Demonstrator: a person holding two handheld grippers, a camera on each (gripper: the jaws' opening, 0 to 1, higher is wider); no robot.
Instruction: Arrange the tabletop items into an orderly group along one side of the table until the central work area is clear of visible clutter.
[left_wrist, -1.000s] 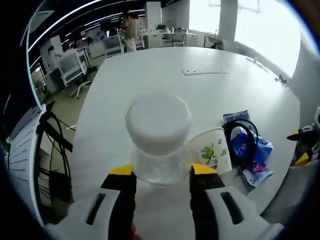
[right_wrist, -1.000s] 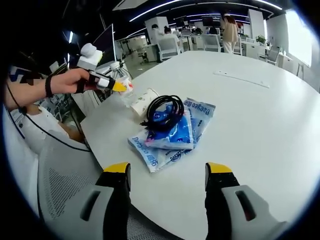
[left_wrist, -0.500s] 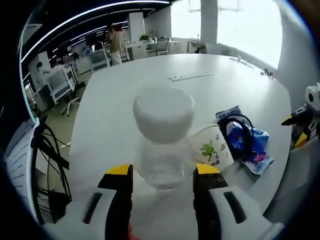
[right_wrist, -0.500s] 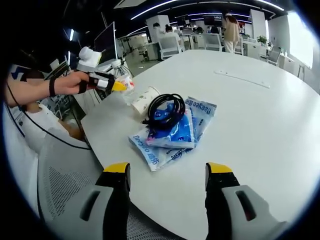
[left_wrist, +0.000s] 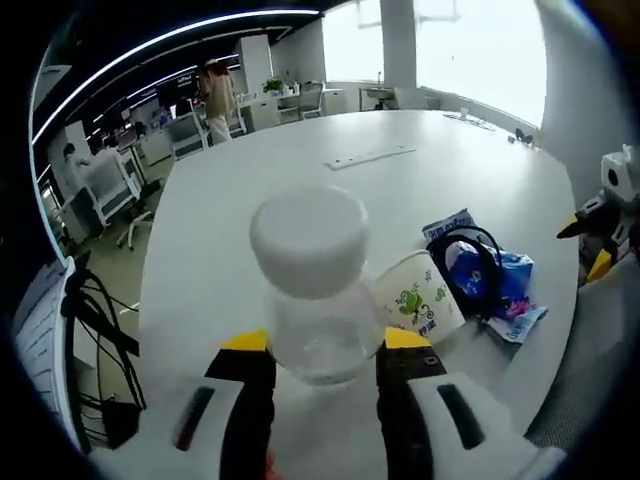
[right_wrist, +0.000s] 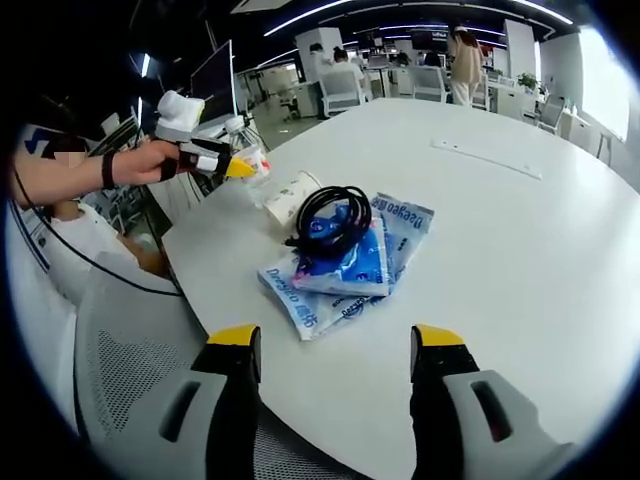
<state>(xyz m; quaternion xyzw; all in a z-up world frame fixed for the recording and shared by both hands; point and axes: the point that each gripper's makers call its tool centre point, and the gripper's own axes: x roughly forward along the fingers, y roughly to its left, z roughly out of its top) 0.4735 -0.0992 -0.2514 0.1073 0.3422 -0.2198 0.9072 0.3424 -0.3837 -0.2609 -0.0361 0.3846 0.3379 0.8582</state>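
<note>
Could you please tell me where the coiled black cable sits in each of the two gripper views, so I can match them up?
Left gripper view: the coiled black cable lies right of centre, on the blue packets, just right of the tipped paper cup.
Right gripper view: the cable lies just above centre, on the same packets, with the cup up and left of it.
Shared landmark: the paper cup beside the cable.

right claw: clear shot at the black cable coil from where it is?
Probably yes. The right claw is open and faces the black cable coil, which lies on top of the blue packets; bare table between them.
</note>
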